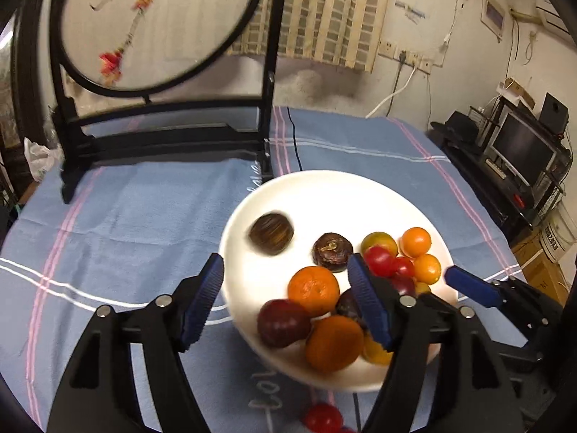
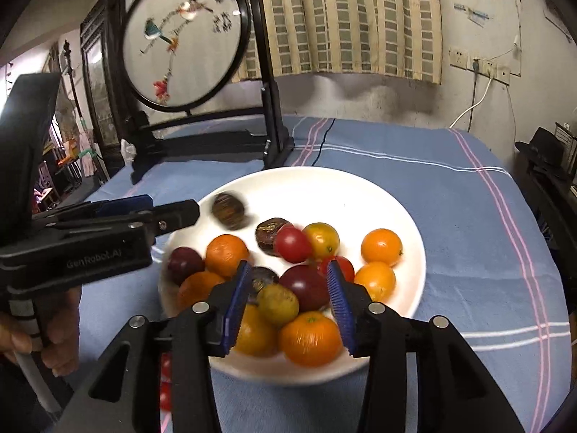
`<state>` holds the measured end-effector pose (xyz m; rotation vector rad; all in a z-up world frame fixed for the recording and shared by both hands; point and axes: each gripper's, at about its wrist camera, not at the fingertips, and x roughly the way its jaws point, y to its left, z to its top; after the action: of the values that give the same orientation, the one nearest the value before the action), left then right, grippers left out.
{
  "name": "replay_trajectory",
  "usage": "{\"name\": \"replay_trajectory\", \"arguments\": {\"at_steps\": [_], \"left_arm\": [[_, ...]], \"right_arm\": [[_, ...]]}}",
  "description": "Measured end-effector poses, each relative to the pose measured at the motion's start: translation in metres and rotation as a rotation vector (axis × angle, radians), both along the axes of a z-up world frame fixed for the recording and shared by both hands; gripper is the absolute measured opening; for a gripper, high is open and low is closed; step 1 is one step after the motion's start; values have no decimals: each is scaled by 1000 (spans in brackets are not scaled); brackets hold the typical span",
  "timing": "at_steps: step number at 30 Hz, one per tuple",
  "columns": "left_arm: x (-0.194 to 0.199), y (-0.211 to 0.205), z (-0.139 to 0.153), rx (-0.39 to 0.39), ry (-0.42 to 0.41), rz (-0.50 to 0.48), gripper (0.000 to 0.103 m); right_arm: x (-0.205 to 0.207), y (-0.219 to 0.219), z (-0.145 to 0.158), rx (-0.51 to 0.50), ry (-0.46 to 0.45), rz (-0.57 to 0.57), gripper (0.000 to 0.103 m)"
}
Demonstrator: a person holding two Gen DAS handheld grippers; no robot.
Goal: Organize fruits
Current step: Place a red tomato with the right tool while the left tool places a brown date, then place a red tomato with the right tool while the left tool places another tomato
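Observation:
A white plate (image 1: 324, 195) (image 2: 324, 187) on the blue cloth holds several fruits: oranges (image 1: 313, 290) (image 2: 310, 339), red tomatoes (image 1: 378, 260) (image 2: 293, 244), dark plums (image 1: 283, 323) (image 2: 304, 287) and brown chestnut-like fruits (image 1: 331, 252). One brown fruit (image 1: 271, 234) (image 2: 229, 211) is blurred, moving on the plate's left part. My left gripper (image 1: 286, 288) is open and empty over the plate's near left rim; it also shows in the right wrist view (image 2: 151, 209). My right gripper (image 2: 288, 303) is open and empty above the fruit pile; one of its fingers (image 1: 472, 287) shows in the left wrist view.
A black stand with a round embroidered screen (image 1: 158, 25) (image 2: 187, 39) stands at the back left of the table. A red tomato (image 1: 322, 416) lies on the cloth in front of the plate. A black cable (image 1: 294, 137) runs over the cloth.

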<state>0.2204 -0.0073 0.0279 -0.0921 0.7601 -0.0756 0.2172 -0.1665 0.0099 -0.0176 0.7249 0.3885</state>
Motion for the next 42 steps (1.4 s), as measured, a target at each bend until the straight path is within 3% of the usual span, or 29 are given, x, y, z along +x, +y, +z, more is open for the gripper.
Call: {"name": "replay_trajectory", "arguments": {"at_steps": [3,12,23,25,27,42], "left_arm": [[-23,7,8,-1,-27,10,75],[-81,28,-7,16,-5,39,82],[-98,53,-35,11,25,68,82],[-98,57,-37,2,29,69,82],[-96,59,-39,3,34,75,82],[-99,21,-52,-2,95,-52,82]], "right_arm": [[-26,-1,6,-1,-8,23,55],[-85,29,-15,-77,85,154,55],[-94,79,-48,-155,174,201,55],[-92,85,-52,-170,183,203,49],[-89,88,-57,-197,184,177,33],[-107,21,-42,-97,169,115,31]]}}
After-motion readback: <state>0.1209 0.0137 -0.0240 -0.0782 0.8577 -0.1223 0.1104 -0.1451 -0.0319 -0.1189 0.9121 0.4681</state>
